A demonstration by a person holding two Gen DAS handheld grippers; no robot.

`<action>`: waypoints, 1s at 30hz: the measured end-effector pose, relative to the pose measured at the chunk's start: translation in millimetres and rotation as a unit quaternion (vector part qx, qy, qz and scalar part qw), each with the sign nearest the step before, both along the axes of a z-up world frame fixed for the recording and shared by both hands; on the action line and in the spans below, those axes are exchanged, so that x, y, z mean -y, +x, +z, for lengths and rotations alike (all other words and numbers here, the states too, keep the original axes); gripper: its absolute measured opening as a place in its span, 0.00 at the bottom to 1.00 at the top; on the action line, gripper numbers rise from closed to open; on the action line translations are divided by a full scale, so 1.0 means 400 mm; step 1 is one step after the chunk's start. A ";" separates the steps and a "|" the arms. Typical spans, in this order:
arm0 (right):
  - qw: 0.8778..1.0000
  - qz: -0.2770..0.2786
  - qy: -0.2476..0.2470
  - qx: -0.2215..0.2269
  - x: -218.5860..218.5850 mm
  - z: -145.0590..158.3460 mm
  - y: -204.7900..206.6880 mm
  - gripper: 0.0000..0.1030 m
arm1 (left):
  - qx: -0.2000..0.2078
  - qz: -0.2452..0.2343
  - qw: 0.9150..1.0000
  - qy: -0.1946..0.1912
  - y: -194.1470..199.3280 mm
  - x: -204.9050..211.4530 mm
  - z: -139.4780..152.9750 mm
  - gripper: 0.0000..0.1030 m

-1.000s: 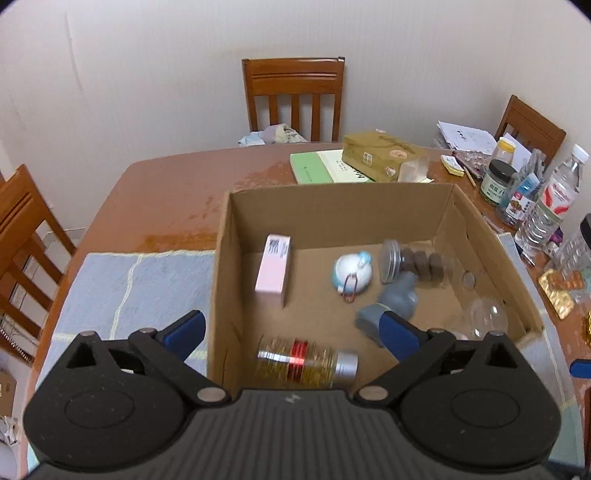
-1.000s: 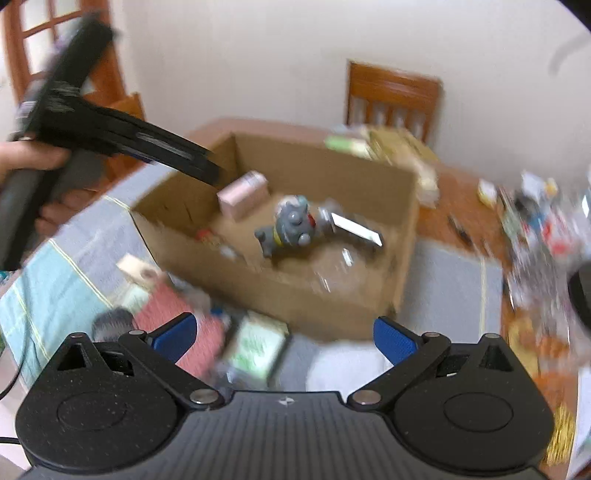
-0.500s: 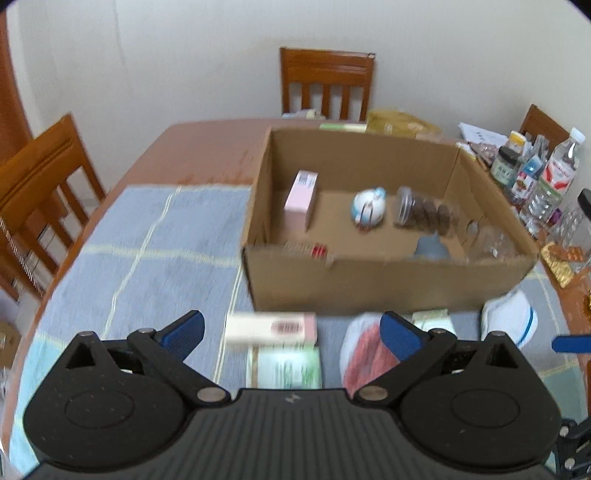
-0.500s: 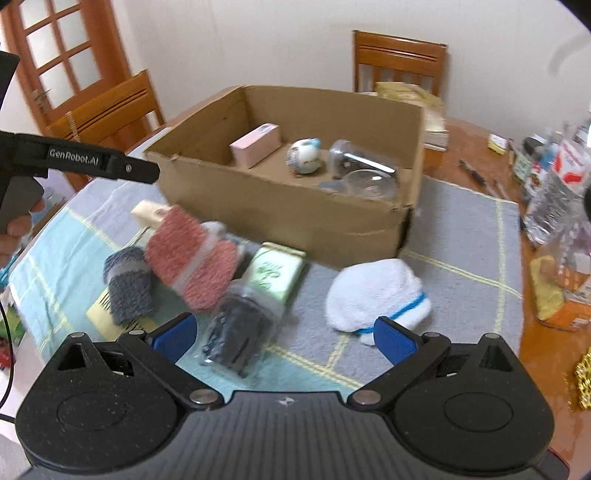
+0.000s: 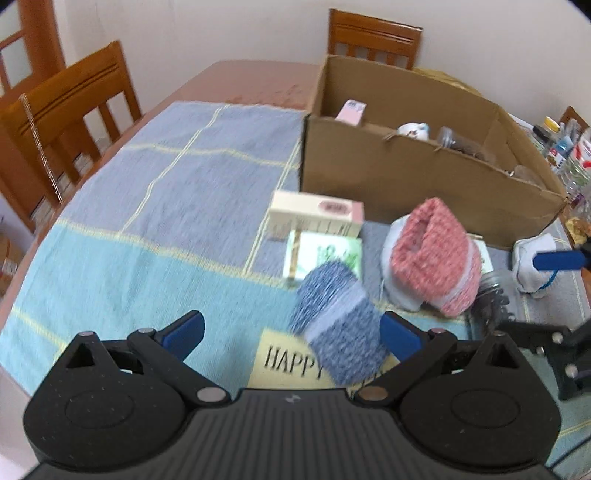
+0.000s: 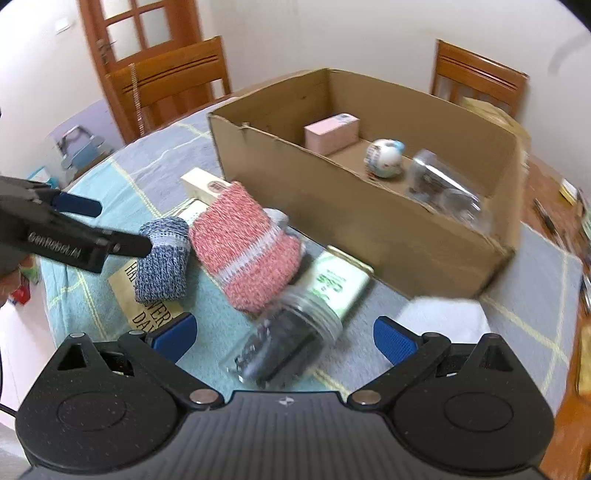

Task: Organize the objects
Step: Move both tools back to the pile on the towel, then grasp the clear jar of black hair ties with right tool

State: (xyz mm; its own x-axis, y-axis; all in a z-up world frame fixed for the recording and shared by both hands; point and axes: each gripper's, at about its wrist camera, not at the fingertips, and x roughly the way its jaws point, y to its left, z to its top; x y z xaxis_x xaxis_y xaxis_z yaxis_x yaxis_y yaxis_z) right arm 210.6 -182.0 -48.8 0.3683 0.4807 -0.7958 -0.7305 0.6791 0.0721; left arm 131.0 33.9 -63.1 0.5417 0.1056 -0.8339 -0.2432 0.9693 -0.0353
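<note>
A cardboard box (image 5: 424,173) (image 6: 388,221) stands on the checked cloth and holds a pink carton (image 6: 331,132), a round white toy (image 6: 382,157) and a clear jar (image 6: 443,188). In front of it lie a blue knit roll (image 5: 338,317) (image 6: 162,258), a red knit roll (image 5: 432,254) (image 6: 245,251), a cream carton (image 5: 316,218), a green packet (image 6: 338,284), a jar of dark bits (image 6: 288,343) and a white cap (image 5: 533,258) (image 6: 443,321). My left gripper (image 5: 291,334) is open, the blue roll just ahead of its right finger. My right gripper (image 6: 282,334) is open over the dark jar.
A yellow card (image 5: 291,363) with "HAPPY" lies under the blue roll. Wooden chairs (image 5: 70,110) (image 6: 476,77) ring the table. Bottles and jars (image 5: 565,155) crowd the table's right end. A door (image 6: 136,33) stands at the back left.
Both grippers have pulled back from over the box and dropped low toward the items on the cloth. The left one now sits close to the blue knit roll, the right one near the dark jar.
</note>
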 end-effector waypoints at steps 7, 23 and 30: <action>0.999 0.040 -0.014 0.001 -0.064 -0.025 0.035 1.00 | -0.007 0.022 1.000 0.000 -0.031 -0.020 -0.007 0.98; 0.997 0.046 -0.036 -0.052 -0.013 -0.053 -0.034 1.00 | 0.002 0.015 1.000 0.012 -0.038 -0.020 -0.009 0.98; 0.996 0.028 -0.067 -0.042 -0.022 -0.079 -0.075 1.00 | 0.003 -0.015 1.000 0.015 -0.040 -0.001 -0.008 0.98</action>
State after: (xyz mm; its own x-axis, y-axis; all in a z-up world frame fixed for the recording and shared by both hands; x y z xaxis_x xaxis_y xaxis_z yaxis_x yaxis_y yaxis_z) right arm 180.6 -173.3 -80.6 0.2730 0.3867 -0.8809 -0.7630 0.6447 0.0465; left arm 115.0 34.4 -66.4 0.5508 0.1138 -0.8269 -0.2144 0.9767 -0.0084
